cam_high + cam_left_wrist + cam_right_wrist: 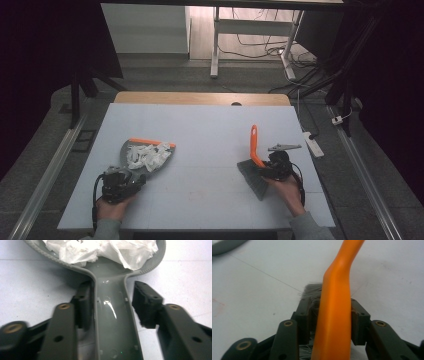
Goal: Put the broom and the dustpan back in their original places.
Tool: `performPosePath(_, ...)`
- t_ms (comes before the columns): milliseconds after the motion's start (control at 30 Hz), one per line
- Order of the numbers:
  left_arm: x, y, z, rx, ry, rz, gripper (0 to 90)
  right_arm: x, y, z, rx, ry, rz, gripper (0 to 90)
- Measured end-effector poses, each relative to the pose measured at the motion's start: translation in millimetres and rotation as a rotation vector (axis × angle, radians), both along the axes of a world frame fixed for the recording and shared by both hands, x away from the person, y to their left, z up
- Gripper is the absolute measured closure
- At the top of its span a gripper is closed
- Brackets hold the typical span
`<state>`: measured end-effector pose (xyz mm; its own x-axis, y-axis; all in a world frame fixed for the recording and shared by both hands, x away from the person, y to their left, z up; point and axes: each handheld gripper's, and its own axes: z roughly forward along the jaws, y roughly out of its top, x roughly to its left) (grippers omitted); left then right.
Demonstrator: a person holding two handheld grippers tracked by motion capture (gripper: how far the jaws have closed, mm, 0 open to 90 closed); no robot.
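Dustpan (131,155) loaded with tissue (146,155), left of brush (256,167) on bench (200,200). Left gripper (112,302) jaws loose around dustpan handle; right gripper (329,322) jaws slack beside brush handle. Risk: nudging pan, spilling tissue.

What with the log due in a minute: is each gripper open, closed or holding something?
Left gripper: open, dustpan handle between its fingers, not clamped.
Right gripper: open, orange brush handle between its fingers, not clamped.
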<state>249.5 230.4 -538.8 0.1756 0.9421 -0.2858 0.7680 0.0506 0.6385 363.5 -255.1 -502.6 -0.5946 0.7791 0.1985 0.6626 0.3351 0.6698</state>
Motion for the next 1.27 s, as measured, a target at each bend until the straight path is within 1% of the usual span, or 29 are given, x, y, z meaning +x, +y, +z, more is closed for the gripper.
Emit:
performPosePath(33, -0.9, 0.6, 1.1, 0.003, -0.004, 0.0, 39.5, 0.9, -0.3, -0.7, -0.006, -0.002, -0.003, 55.2)
performPosePath(100, -3.0, 2.5, 4.2, 0.011, -0.02, 0.003, 33.2, 2.1, 0.0, -1.6, -0.042, -0.01, -0.025, 50.4)
performPosePath(133, -3.9, 3.5, 5.5, 0.014, -0.024, 0.005, 29.7, 3.1, -0.4, -2.5, -0.058, -0.005, -0.03, 49.4)
performPosePath(200, -5.7, 5.8, 7.9, 0.025, -0.033, 0.01, 25.3, 5.7, -2.3, -4.9, -0.051, 0.002, -0.035, 47.7)
performPosePath(233, -6.5, 6.7, 9.0, 0.027, -0.038, 0.008, 23.6, 6.2, -2.5, -5.3, -0.062, 0.006, -0.042, 46.6)
performPosePath(333, -8.5, 10.1, 12.8, 0.045, -0.049, -0.016, 21.6, 7.1, -2.9, -7.8, -0.1, -0.007, -0.06, 46.3)
performPosePath(367, -8.9, 10.9, 14.2, 0.05, -0.056, -0.023, 21.3, 7.6, -4.1, -6.9, -0.089, -0.008, -0.063, 47.6)
performPosePath(400, -9.4, 11.6, 15.5, 0.049, -0.061, -0.032, 21.2, 7.4, -4.6, -5.9, -0.091, -0.015, -0.064, 47.6)
performPosePath(433, -9.8, 11.9, 16.7, 0.056, -0.064, -0.042, 21.2, 6.8, -4.8, -5.2, -0.081, -0.021, -0.07, 47.6)
performPosePath(467, -9.8, 11.9, 16.7, 0.056, -0.064, -0.042, 21.2, 6.2, -5.0, -4.3, -0.082, -0.02, -0.072, 47.6)
performPosePath(533, -10.5, 11.5, 20.4, 0.076, -0.077, -0.071, 21.2, 5.1, -5.3, -2.7, -0.082, -0.034, -0.067, 47.4)
performPosePath(600, -10.7, 11.1, 24.1, 0.092, -0.093, -0.097, 21.2, 2.3, -4.8, 0.7, -0.072, -0.066, -0.064, 47.2)
performPosePath(633, -10.7, 11.1, 24.1, 0.092, -0.093, -0.097, 21.4, 0.3, -4.7, 3.4, -0.066, -0.083, -0.06, 47.2)
performPosePath(667, -10.3, 10.6, 28.0, 0.102, -0.113, -0.119, 21.6, -3.1, -4.6, 7.0, -0.063, -0.104, -0.05, 47.3)
performPosePath(700, -9.6, 10.2, 29.7, 0.102, -0.123, -0.143, 22.1, -5.3, -4.6, 8.9, -0.06, -0.117, -0.041, 48.1)
performPosePath(767, -6.7, 9.0, 31.9, 0.11, -0.122, -0.176, 23.3, -11.9, -4.3, 13.4, -0.05, -0.137, -0.006, 49.4)
performPosePath(867, -1.5, 8.3, 33.0, 0.084, -0.124, -0.236, 24.0, -20.9, -4.7, 16.2, -0.036, -0.155, 0.048, 49.8)
performPosePath(900, 0.0, 7.9, 33.2, 0.083, -0.126, -0.252, 24.2, -23.4, -5.3, 16.5, -0.033, -0.161, 0.063, 49.9)
performPosePath(1000, 2.5, 7.7, 33.4, 0.07, -0.13, -0.301, 26.1, -28.6, -7.7, 15.9, -0.028, -0.178, 0.091, 50.3)
performPosePath(1133, 2.6, 7.3, 32.4, 0.069, -0.13, -0.329, 26.4, -32.1, -9.0, 15.1, -0.02, -0.205, 0.121, 50.4)
performPosePath(1200, 2.7, 7.2, 32.3, 0.067, -0.131, -0.334, 26.4, -35.4, -8.5, 15.9, -0.02, -0.229, 0.147, 50.5)
performPosePath(1267, 2.6, 7.2, 32.3, 0.066, -0.133, -0.335, 26.4, -38.3, -8.5, 16.5, -0.017, -0.242, 0.159, 50.5)
